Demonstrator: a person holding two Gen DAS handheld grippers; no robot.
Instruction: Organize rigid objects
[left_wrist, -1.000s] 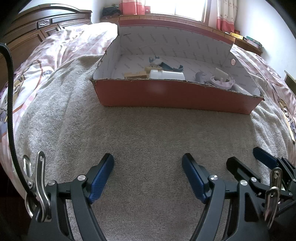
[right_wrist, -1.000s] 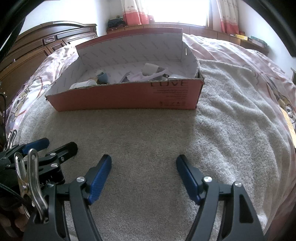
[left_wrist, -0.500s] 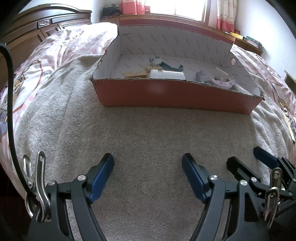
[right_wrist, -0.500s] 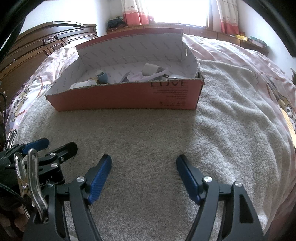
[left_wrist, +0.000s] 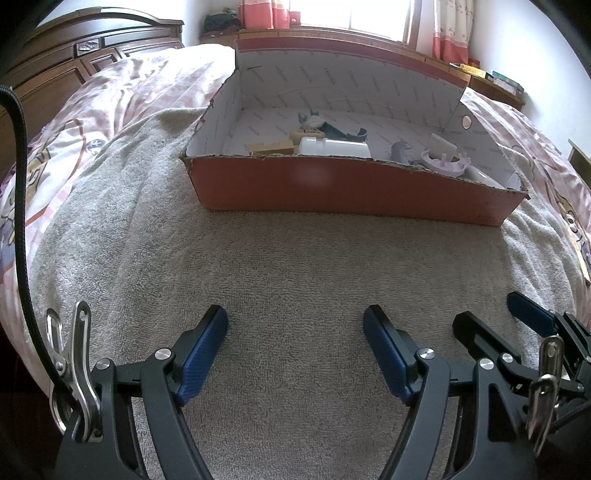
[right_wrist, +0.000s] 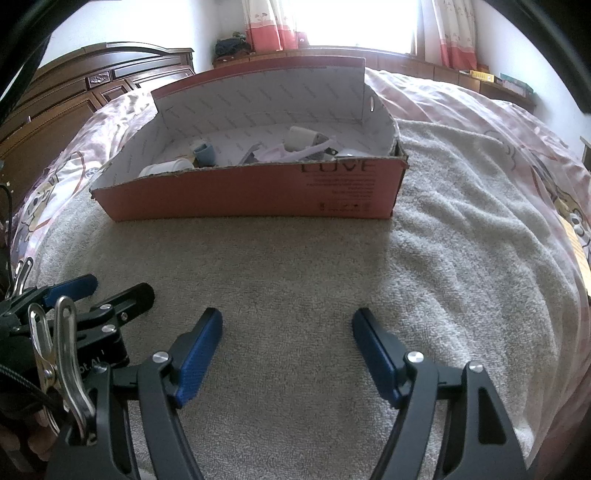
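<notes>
Small hard things lay inside a red cardboard box (left_wrist: 332, 192) with white inner walls. The box sat on a grey towel (left_wrist: 295, 277) spread over a bed with a pink cover (left_wrist: 122, 99). Inside it were a white bottle (left_wrist: 334, 147) lying on its side, a tan wooden block (left_wrist: 271, 148) just beside the bottle, a dark teal piece (left_wrist: 343, 131) behind them, and a pale purple round piece (left_wrist: 445, 162) toward the right end. The left tongs (left_wrist: 295, 325) hung over the bare towel, well apart from the box, spread wide with nothing between them. The right tongs (right_wrist: 287, 326) hung over the towel too, spread wide and holding nothing. The two tongs were side by side. A dark wooden headboard (right_wrist: 74, 88) stood at the left, and a bright window (right_wrist: 351, 22) with pink curtains was behind the box.
</notes>
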